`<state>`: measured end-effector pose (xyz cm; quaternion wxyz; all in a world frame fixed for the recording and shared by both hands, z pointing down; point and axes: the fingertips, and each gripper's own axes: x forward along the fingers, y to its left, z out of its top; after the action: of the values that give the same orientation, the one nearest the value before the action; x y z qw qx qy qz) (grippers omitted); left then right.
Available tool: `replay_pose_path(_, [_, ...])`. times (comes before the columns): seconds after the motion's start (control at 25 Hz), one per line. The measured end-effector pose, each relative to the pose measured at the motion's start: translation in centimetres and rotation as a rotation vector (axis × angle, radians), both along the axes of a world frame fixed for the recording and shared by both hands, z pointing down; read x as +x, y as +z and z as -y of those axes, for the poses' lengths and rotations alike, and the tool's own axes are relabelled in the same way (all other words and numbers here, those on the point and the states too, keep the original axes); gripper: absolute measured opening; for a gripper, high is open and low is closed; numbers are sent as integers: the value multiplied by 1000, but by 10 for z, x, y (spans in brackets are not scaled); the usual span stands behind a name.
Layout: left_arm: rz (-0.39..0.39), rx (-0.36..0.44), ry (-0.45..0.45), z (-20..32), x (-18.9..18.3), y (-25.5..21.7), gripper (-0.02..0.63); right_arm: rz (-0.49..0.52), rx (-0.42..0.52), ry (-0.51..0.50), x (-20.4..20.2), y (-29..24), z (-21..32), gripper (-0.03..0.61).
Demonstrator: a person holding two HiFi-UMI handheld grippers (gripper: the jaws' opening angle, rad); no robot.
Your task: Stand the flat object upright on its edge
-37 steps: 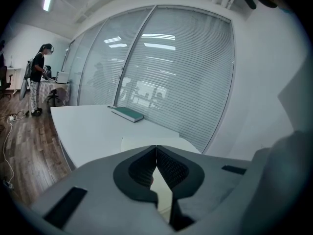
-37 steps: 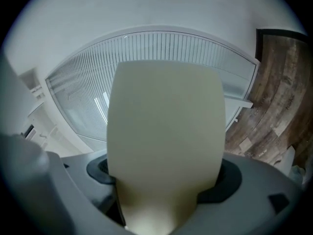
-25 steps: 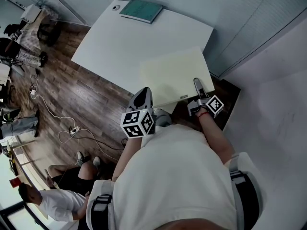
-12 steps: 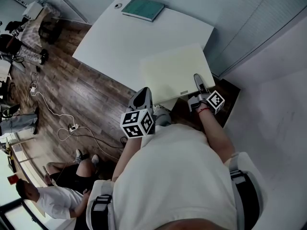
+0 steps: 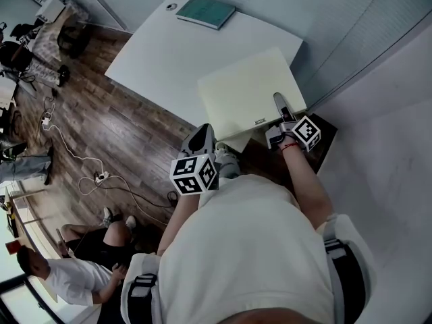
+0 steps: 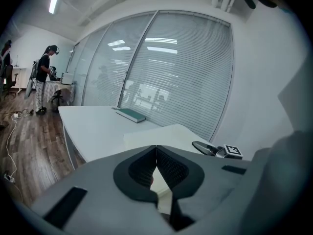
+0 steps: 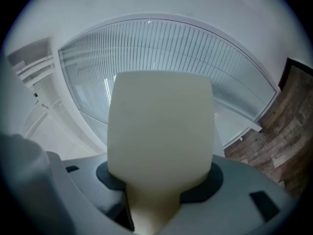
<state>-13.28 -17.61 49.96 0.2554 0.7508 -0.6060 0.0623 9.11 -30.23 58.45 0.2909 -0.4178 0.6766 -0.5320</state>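
Note:
A large cream flat board [image 5: 246, 93] lies over the near right part of the white table [image 5: 162, 52], its near edge past the table's front. My right gripper [image 5: 279, 108] is shut on the board's near right edge. In the right gripper view the board [image 7: 159, 126] fills the space between the jaws [image 7: 159, 182] and hides what lies beyond. My left gripper [image 5: 202, 135] hangs shut and holds nothing just in front of the board's near left corner. The left gripper view shows its pads [image 6: 156, 153] meeting, the board [image 6: 171, 132] beyond and the right gripper [image 6: 208, 148].
A green book [image 5: 206, 12] lies at the table's far edge, also seen from the left gripper [image 6: 130, 114]. Blinds close off the far side. Wooden floor with cables [image 5: 94, 177] lies left. A person [image 5: 64, 282] sits at lower left.
The board looks larger and its far right corner has shifted up the picture. The right gripper has moved slightly right and away with it. The left gripper has stayed in place.

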Motion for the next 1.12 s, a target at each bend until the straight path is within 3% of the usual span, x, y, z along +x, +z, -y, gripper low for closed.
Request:
replay_pose_path(0.52, [-9, 14, -23, -19, -16, -1, 21, -173, 80, -18, -3, -46, 18, 268])
replay_pose_path(1.12, [-14, 17, -42, -6, -26, -5, 21, -540, 270, -62, -43, -127, 70, 268])
